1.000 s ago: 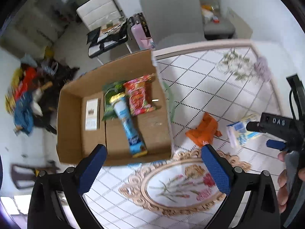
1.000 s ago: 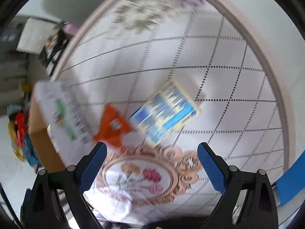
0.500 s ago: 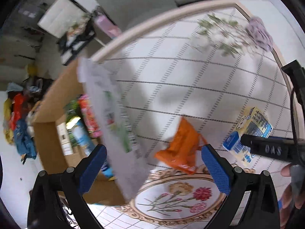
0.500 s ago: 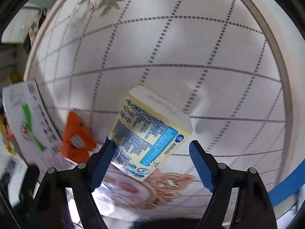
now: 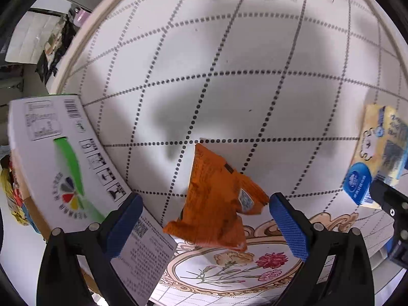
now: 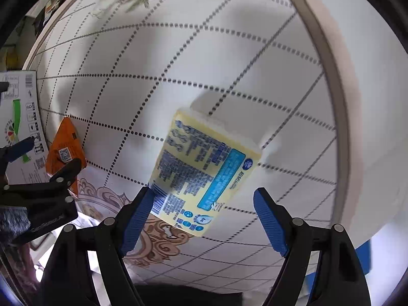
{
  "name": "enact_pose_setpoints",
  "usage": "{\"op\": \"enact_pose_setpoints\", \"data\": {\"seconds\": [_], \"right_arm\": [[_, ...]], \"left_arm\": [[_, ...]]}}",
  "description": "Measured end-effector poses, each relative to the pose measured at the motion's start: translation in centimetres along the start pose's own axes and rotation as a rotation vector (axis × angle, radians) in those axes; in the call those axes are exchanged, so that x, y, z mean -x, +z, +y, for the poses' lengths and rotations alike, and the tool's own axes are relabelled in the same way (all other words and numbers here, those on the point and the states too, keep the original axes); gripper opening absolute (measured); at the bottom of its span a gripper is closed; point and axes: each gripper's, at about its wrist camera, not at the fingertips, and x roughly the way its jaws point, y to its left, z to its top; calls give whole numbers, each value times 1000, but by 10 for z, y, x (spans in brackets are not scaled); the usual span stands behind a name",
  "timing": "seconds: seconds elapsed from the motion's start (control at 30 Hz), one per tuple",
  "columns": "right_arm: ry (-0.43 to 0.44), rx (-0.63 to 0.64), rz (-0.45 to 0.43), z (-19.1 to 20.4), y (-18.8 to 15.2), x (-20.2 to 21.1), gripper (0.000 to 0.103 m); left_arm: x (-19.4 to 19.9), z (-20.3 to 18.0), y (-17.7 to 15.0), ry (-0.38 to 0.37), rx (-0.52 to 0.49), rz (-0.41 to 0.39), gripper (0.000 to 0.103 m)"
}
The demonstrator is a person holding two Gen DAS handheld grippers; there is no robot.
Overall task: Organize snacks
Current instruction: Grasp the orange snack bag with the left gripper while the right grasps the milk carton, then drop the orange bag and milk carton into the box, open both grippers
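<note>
Cardboard box [image 5: 33, 219]: sits at the far left edge of the left wrist view, mostly hidden behind its own flap. Only a brown wall strip shows.
Box contents: colourful packet edges [image 5: 10, 196] in red and yellow show at the far left, behind the flap. Their type and number cannot be determined.
Box flap [image 5: 74, 168]: white printed panel with a green stripe, barcode and handling symbols. It leans out over the tabletop and passes behind the left finger of the left gripper. In the right wrist view it appears at the left edge [image 6: 17, 117].
Left gripper [image 5: 204, 225]: blue-padded fingers spread wide, holding nothing. The orange packet lies between and just ahead of them; contact with either pad cannot be confirmed.
Orange packet [image 5: 216, 204]: crumpled snack bag lying flat on the tabletop, outside the box, just right of the flap. Its near end overlaps the floral oval print [image 5: 229, 267].
Tabletop [image 5: 255, 89]: white cloth with a dotted diamond grid and a pale rim.
Yellow carton [image 6: 201, 170]: yellow-and-blue printed box lying on the tabletop, outside the cardboard box, well right of the orange packet. Also seen at the right edge of the left wrist view [image 5: 377, 163].
Right gripper [image 6: 204, 216]: fingers parted, straddling the near end of the yellow carton. The left pad [image 6: 139, 219] is at the carton's corner; the right pad stands clear, so nothing is clamped.
</note>
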Motion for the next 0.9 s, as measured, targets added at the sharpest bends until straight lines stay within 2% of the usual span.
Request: {"op": "enact_pose_setpoints", "data": {"seconds": [0.1, 0.13, 0.17, 0.27, 0.33, 0.5, 0.6, 0.77, 0.9], "right_arm": [[24, -32, 8, -4, 0, -6, 84], [27, -37, 12, -4, -1, -9, 84], [29, -41, 17, -5, 0, -11, 84], [39, -65, 28, -3, 2, -19, 84], [18, -83, 15, -2, 5, -21, 73], [-8, -70, -37, -8, -1, -9, 69], [7, -48, -53, -1, -12, 3, 67], [40, 33, -98, 8, -41, 38, 67], [85, 134, -147, 37, -63, 79, 67]], "left_arm": [[-13, 0, 3, -45, 8, 41, 79], [-17, 0, 3, -65, 16, 56, 66], [-19, 0, 3, -75, 21, 64, 59], [-19, 1, 2, -98, 46, 58, 54], [-17, 0, 0, -113, 54, 49, 52], [-4, 5, -19, -164, 110, -1, 51], [15, 7, -40, -229, 149, -55, 51], [59, 13, -95, -318, 189, -174, 51], [98, 41, -140, -362, 262, -277, 51]]}}
